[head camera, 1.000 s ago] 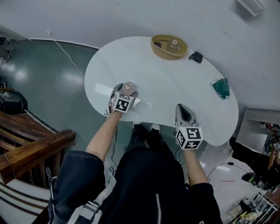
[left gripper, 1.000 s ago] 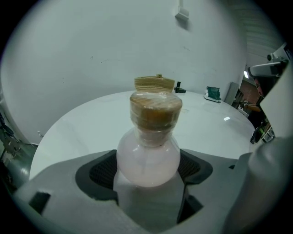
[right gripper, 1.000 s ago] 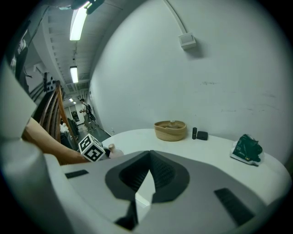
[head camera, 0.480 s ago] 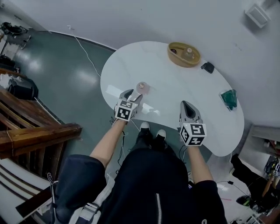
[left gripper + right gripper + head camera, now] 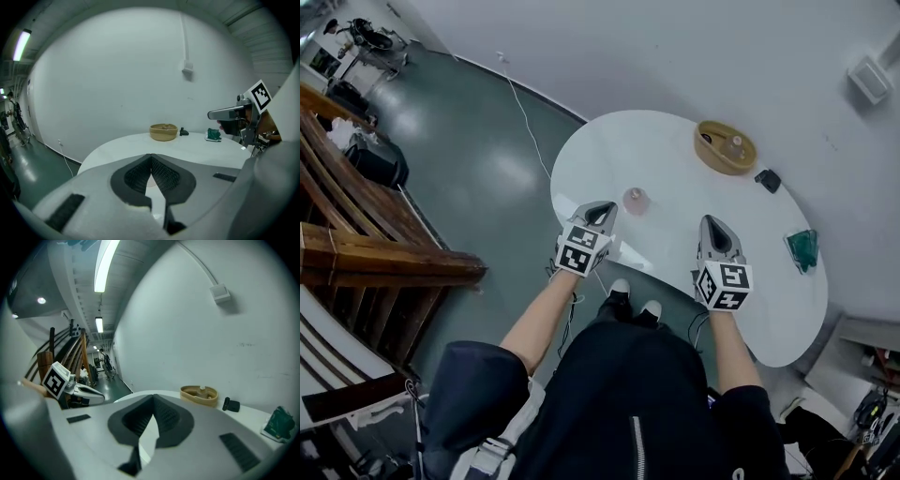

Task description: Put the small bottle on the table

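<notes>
Left gripper (image 5: pixel 603 208) above the near edge of the white table (image 5: pixel 675 246), jaws just closed together on nothing, right gripper (image 5: pixel 711 223) alongside, jaws together, empty, small bottle (image 5: pixel 636 200) upright on the table just beyond the left gripper, untouched.

The table (image 5: pixel 670 230) offers open passage across its middle, between the small bottle (image 5: pixel 636 200) standing alone near the front left edge and the basket (image 5: pixel 724 150) at the far edge by the wall (image 5: pixel 675 56). A black item (image 5: pixel 768 180) just beside the basket and a green item (image 5: pixel 802 249) at the right edge obstruct that side. The wooden railing (image 5: pixel 384 253) stands well apart to the left.
</notes>
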`<state>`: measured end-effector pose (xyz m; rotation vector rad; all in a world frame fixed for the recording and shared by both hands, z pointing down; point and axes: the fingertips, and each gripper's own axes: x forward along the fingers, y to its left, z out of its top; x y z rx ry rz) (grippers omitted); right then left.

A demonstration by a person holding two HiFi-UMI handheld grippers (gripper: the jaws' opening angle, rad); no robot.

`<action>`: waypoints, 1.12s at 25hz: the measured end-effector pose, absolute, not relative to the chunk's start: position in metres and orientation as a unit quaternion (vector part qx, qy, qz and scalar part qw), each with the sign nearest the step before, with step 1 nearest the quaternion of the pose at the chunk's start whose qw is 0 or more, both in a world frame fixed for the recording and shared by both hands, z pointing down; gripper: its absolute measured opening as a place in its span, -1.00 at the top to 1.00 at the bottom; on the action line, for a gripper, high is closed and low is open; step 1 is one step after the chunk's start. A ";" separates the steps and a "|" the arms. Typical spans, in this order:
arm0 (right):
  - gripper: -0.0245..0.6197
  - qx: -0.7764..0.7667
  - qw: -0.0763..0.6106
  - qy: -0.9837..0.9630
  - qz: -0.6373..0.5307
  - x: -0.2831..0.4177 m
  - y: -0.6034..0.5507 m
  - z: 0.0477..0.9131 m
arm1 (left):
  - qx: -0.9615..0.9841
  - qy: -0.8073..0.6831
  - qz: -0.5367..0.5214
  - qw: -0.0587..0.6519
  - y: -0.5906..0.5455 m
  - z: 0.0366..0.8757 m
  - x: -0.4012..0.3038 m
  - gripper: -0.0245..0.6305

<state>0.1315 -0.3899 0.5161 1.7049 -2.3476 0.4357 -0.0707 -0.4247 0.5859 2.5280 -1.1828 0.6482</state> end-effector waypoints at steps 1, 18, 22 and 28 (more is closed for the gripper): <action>0.92 0.579 0.100 -0.797 0.142 0.131 -0.391 0.512 | 0.875 -0.411 0.217 0.133 -0.424 0.578 -0.071 0.91; 0.93 0.565 0.099 -0.809 0.125 0.116 -0.388 0.507 | 0.879 -0.431 0.166 0.117 -0.418 0.539 -0.079 0.91; 0.93 0.566 0.099 -0.809 0.125 0.114 -0.389 0.505 | 0.880 -0.429 0.165 0.118 -0.419 0.538 -0.080 0.91; 0.93 0.566 0.099 -0.808 0.128 0.113 -0.389 0.507 | 0.881 -0.426 0.165 0.121 -0.422 0.540 -0.081 0.91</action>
